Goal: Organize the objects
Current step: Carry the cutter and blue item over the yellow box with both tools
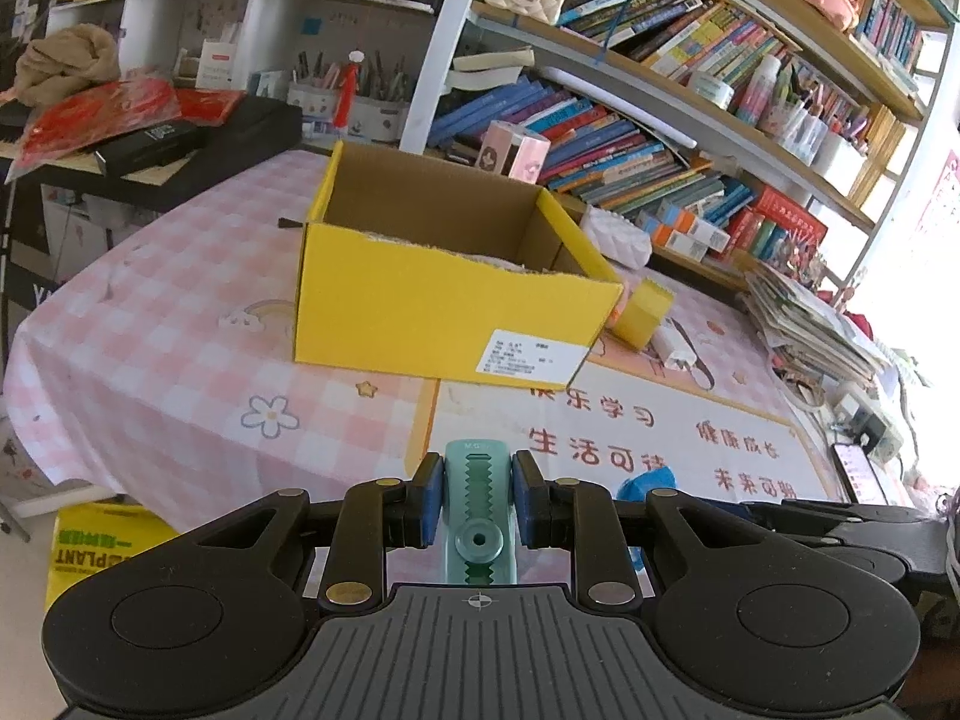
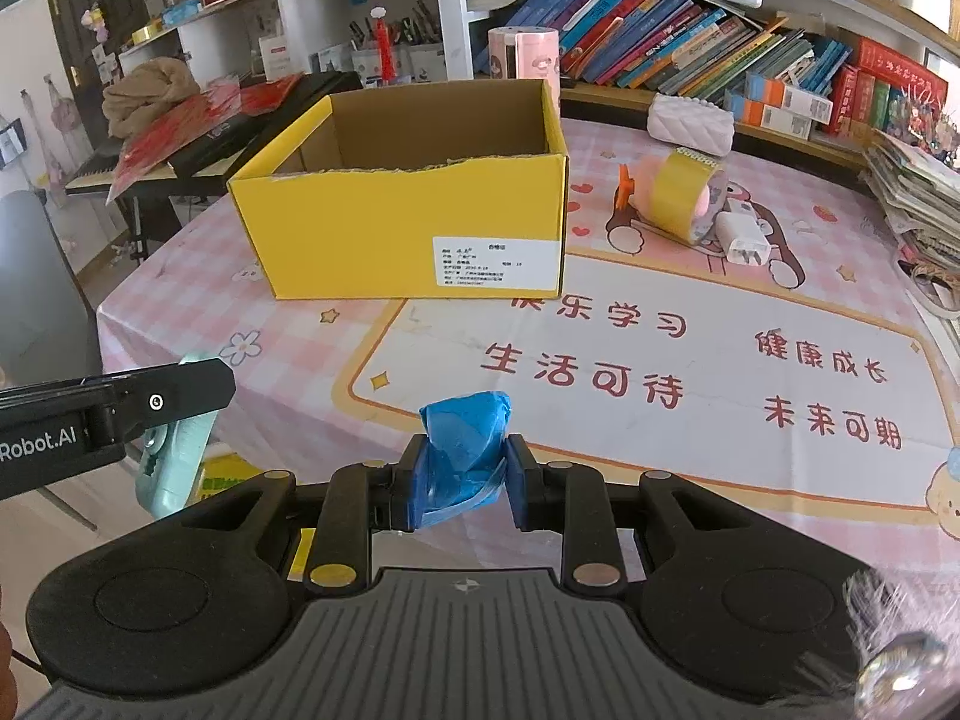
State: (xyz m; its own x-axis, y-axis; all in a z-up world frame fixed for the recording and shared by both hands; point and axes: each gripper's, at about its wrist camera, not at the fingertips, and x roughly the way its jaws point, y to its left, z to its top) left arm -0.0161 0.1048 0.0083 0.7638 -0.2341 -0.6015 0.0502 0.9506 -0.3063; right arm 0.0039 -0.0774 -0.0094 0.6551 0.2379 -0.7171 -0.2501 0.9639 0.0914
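- Yellow cardboard box (image 2: 408, 192) stood open-topped on the pink checked tablecloth (image 1: 180, 312), ahead of both grippers and seemingly the destination.
- Left gripper (image 1: 478, 501) was clamped on a mint-green correction-tape dispenser (image 1: 478, 480); right gripper (image 2: 462, 483) was clamped on a blue plastic-bag roll (image 2: 465, 438).
- Good practice, as judged: carry each item above the torn near rim, release only once over the cavity, one hand at a time.
- Open room lay across the printed mat (image 2: 660, 360); a tape roll (image 2: 690, 195) and white charger (image 2: 744, 237) stood right of the box, well clear.
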